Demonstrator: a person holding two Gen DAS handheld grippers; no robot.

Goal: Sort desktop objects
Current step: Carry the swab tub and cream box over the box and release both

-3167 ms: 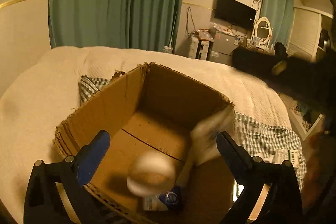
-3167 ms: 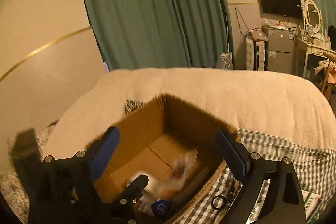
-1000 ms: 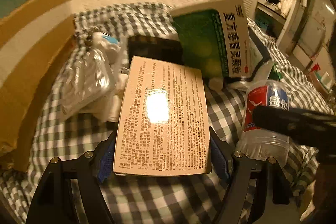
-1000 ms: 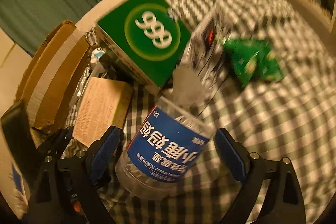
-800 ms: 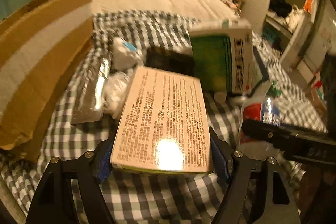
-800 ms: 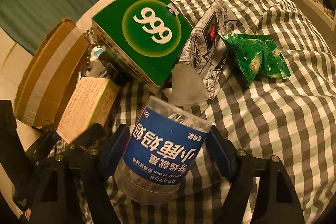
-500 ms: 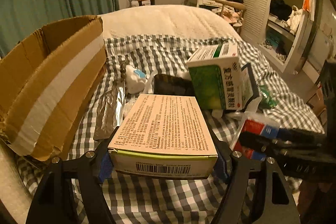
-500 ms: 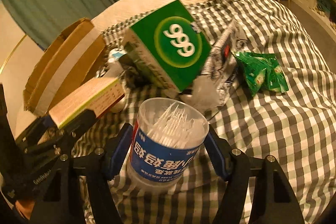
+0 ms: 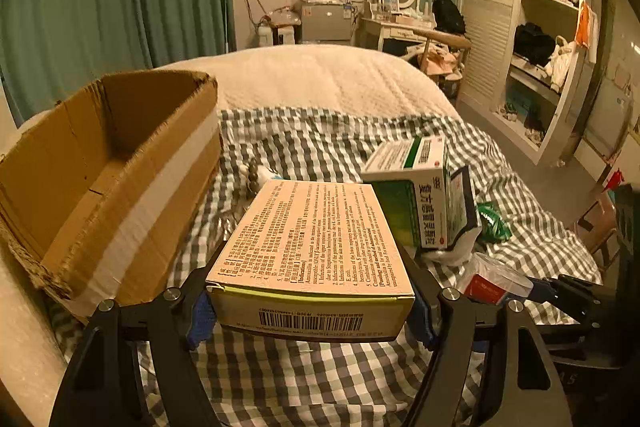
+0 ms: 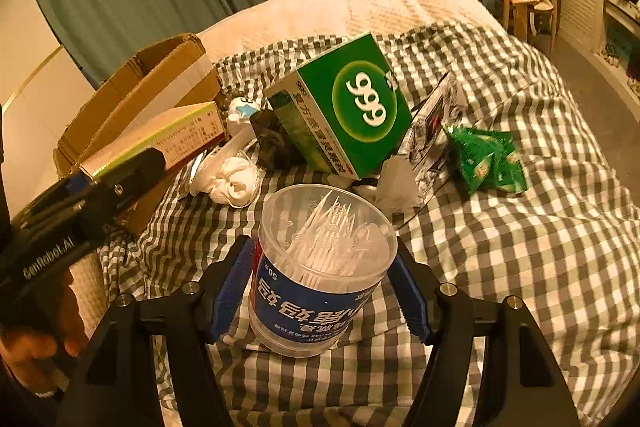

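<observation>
the left gripper [image 9: 310,307] had its jaws pinched on a flat medicine box [image 9: 314,243], held level above the checked cloth [image 9: 304,379] just beside the cardboard box [image 9: 108,179]. the medicine box had a pale tan top face dense with small black print, a yellow-green strip along its near edge and a barcode on the near side. the cardboard box stood open at the top, brown, with a broad pale tape band round its outer wall and ragged torn edges

the right gripper [image 10: 322,287] had its blue-padded jaws clamped on a clear round tub [image 10: 320,267], on the far side of the medicine box from the cardboard box. the tub had a blue label with white characters and a red patch, and was filled with white picks showing through its clear top; whether it touched the cloth i could not tell

further from the cardboard box, a green carton [image 10: 344,107] marked 999 sat tilted on the cloth, with a dark bundle [image 10: 272,139] and crumpled white tissue [image 10: 228,179] on its side toward the cardboard box. a patterned packet [image 10: 432,131] leaned beside the carton, and green sachets [image 10: 488,159] lay beyond that, farthest from the cardboard box
</observation>
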